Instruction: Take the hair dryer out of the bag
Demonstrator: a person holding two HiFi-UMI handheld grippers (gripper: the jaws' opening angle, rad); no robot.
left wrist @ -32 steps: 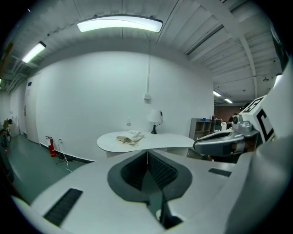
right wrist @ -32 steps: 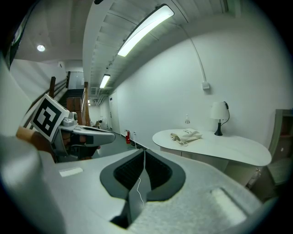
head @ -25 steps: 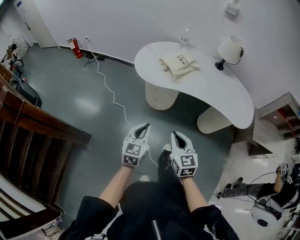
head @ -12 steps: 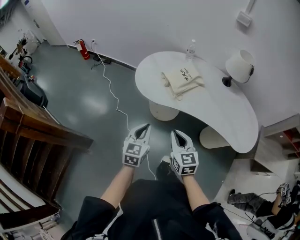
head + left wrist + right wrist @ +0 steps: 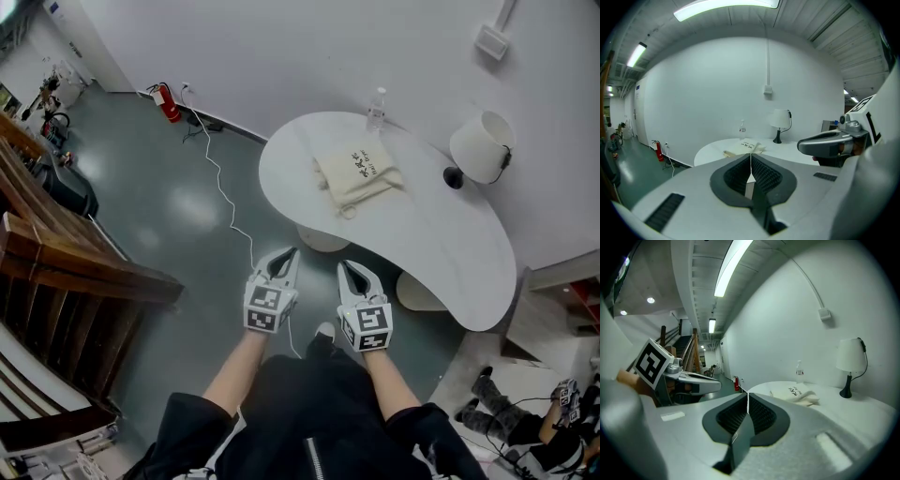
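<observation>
A cream cloth bag [image 5: 357,171] with black print lies flat on the white curved table [image 5: 431,234]; the hair dryer is not visible. The bag also appears far ahead in the left gripper view [image 5: 746,146] and in the right gripper view [image 5: 796,394]. My left gripper [image 5: 285,255] is shut and empty, held over the floor short of the table. My right gripper [image 5: 349,269] is beside it, also shut and empty. In the gripper views the left gripper [image 5: 750,155] and the right gripper [image 5: 747,395] show their jaws pressed together.
A water bottle [image 5: 376,108] and a white lamp [image 5: 481,148] stand on the table behind the bag. A white cable [image 5: 223,195] runs across the grey floor from a red fire extinguisher [image 5: 168,101]. Wooden stairs [image 5: 66,272] rise at left. Another person [image 5: 525,427] sits at lower right.
The table and bag have come nearer and shifted lower in the head view as I walk toward them. Both grippers stay shut, side by side.
</observation>
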